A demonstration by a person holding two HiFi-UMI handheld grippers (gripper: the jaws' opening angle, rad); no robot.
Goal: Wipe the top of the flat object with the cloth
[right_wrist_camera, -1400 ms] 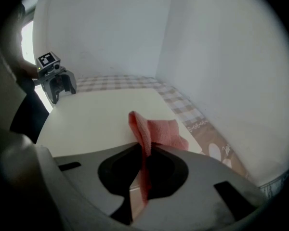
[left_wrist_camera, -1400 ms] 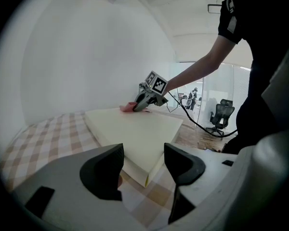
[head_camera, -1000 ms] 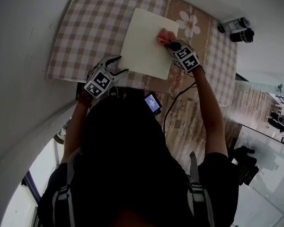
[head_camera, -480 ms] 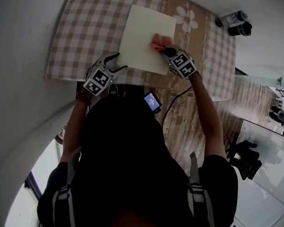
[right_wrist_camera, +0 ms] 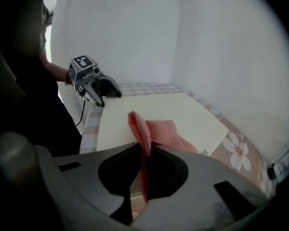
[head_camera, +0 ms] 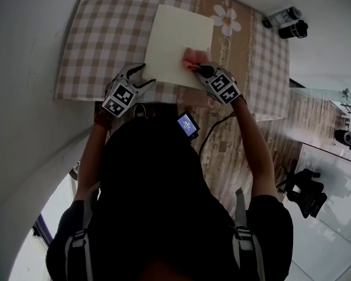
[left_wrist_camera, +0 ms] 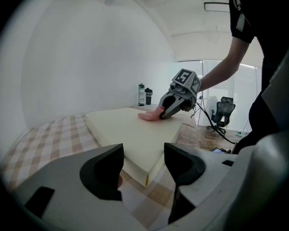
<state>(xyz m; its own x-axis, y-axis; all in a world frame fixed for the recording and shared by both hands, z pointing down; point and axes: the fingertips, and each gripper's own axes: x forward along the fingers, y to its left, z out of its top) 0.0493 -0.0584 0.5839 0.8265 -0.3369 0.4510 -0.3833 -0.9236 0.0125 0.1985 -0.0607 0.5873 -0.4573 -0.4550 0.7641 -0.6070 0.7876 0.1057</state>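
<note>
White walls close in a checked bench (head_camera: 105, 40). On it lies the cream pad (head_camera: 175, 34). The pink cloth (head_camera: 193, 57) rests on its top just ahead of the right claw (head_camera: 203, 71), which is clenched on it. The left claw (head_camera: 146, 76) is released and empty, with the pad's near corner just ahead. Wiping looks under way; the next stroke calls for pressing flat and sweeping toward the left claw. Since a second ago the cloth has been drawn back from the pad's right edge, while the left claw has kept its place.
</note>
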